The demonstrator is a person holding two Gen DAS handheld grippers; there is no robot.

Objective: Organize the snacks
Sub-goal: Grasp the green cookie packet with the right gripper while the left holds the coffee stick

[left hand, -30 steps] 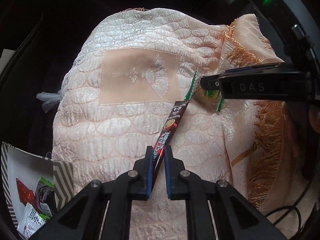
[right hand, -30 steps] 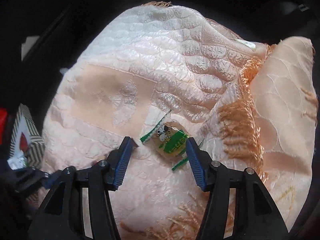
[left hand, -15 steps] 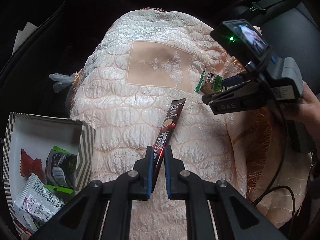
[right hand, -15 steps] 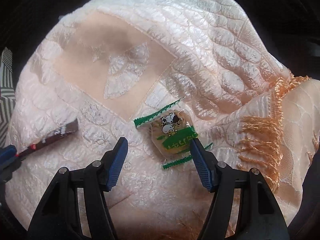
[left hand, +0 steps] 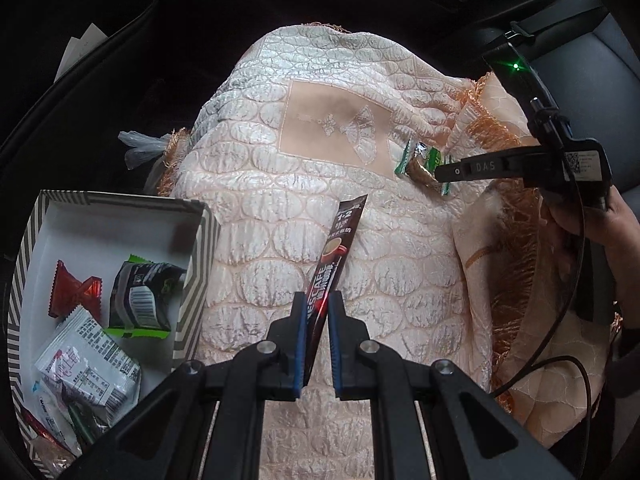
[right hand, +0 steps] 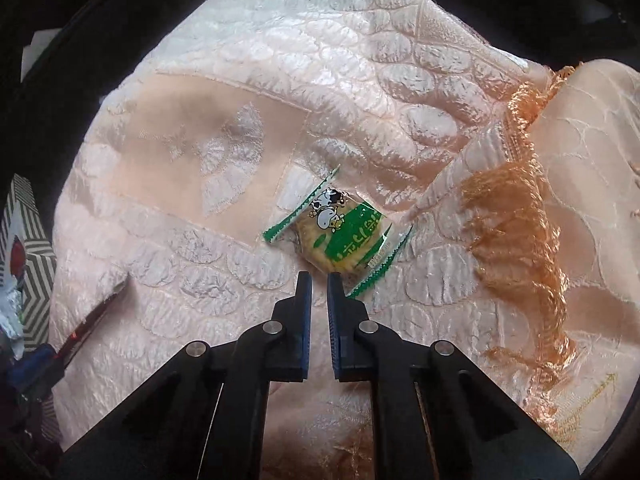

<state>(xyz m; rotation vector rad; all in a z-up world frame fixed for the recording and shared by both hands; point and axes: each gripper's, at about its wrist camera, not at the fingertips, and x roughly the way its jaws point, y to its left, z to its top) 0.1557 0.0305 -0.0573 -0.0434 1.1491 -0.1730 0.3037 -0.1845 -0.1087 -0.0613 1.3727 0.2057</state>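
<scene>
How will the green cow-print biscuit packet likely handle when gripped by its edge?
The biscuit packet looks light. Its glossy film is probably slippery. Pinched by a crimped end, it may swing or twist. The biscuit inside could crack under hard squeezing, and the soft quilted cloth gives under it.

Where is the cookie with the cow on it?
The cow cookie packet lies on the peach quilted cloth, right ahead of the right gripper, left of the orange fringe.

You see soft daylight falling from above on the shiny quilted cloth [right hand: 280,80], which glares white. The surroundings stay nearly black. The fisheye bends the edges, and both pictures are sharp, without blur.
</scene>
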